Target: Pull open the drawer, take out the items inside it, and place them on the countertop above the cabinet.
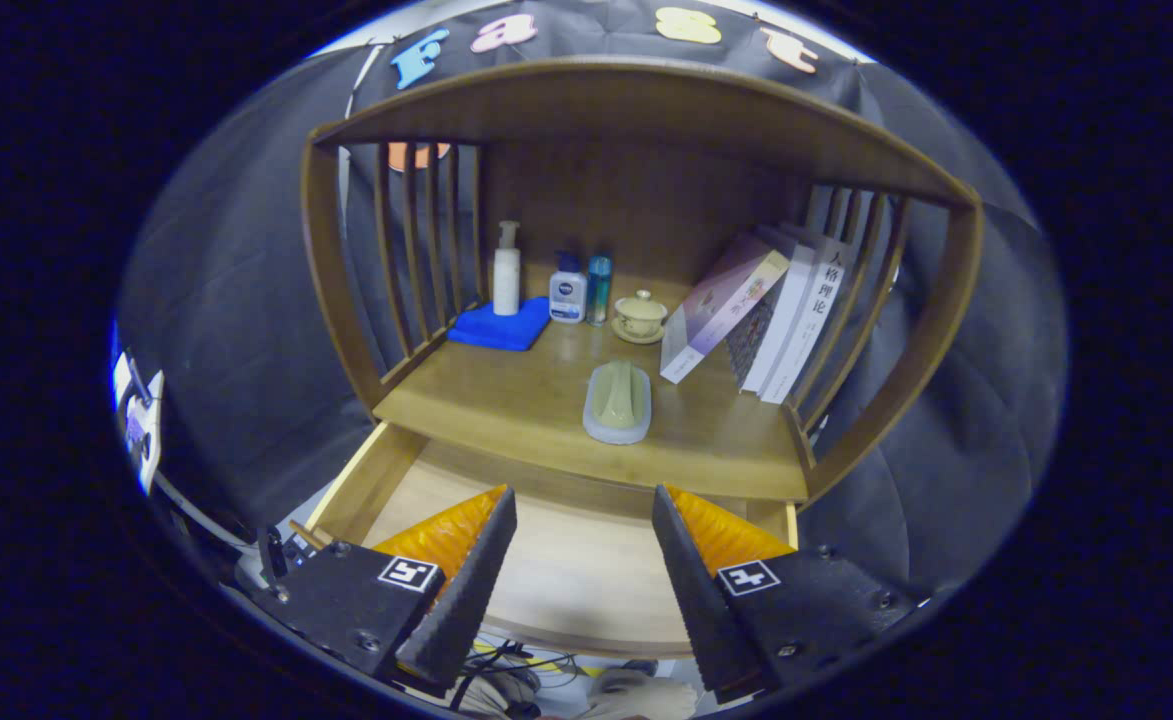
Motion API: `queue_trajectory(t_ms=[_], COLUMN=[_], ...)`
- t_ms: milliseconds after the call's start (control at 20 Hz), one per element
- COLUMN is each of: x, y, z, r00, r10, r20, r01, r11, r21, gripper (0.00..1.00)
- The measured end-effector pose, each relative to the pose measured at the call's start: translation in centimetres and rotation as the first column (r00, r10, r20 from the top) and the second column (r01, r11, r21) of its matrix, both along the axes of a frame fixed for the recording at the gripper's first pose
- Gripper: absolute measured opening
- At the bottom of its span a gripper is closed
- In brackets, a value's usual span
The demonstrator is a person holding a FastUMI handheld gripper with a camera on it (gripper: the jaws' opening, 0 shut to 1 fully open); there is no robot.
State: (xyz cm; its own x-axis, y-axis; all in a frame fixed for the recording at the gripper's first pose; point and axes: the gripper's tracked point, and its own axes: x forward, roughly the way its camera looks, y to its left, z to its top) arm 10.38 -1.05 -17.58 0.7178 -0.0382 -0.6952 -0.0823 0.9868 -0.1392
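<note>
- The cabinet point(931, 330) is the big wooden piece with slatted sides, and its countertop point(506, 405) is the flat board beyond the fingers. That's where everything is supposed to end up.
- The drawer point(566, 560) under the countertop is already pulled open, so I'd call step one done. The part of its floor I can see between and below the fingers looks bare, just pale wood. The fingers cover both front corners though, so I can't swear nothing is tucked there.
- The gripper point(584, 555) hangs over the open drawer with its fingers spread wide apart, nothing between them, touching nothing.
- A row of books point(781, 310) leans against the right slats. One white spine has Chinese characters on it; the rest of the print is too small for me.
- A folded blue cloth point(501, 325) sits at the back left, with a white pump bottle point(507, 270) standing on it.
- A pale green lidded dish point(618, 400) lies near the front middle of the countertop, just past the drawer. My guess is it's the item from the drawer, already placed. If so, the job is basically finished, unless something else is still hiding inside.
- A small lidded tea cup point(640, 315) on its saucer sits further back.
- A small white bottle point(568, 290) has a dark blue label, too small for me to read.
- A slim teal bottle point(599, 288) stands right beside it, no readable text.
</note>
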Motion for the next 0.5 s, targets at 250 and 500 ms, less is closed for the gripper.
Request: queue_trajectory(t_ms=[250, 500], x=[-4.5, -8.8], y=[-0.2, 1.2], z=[3.2, 1.5], r00=[0.968, 0.939], r10=[0.016, 0.001], r20=[0.250, 0.343], r01=[-0.019, -0.040], r11=[1.000, 0.993], r21=[0.011, 0.107], gripper=[0.87, 0.96])
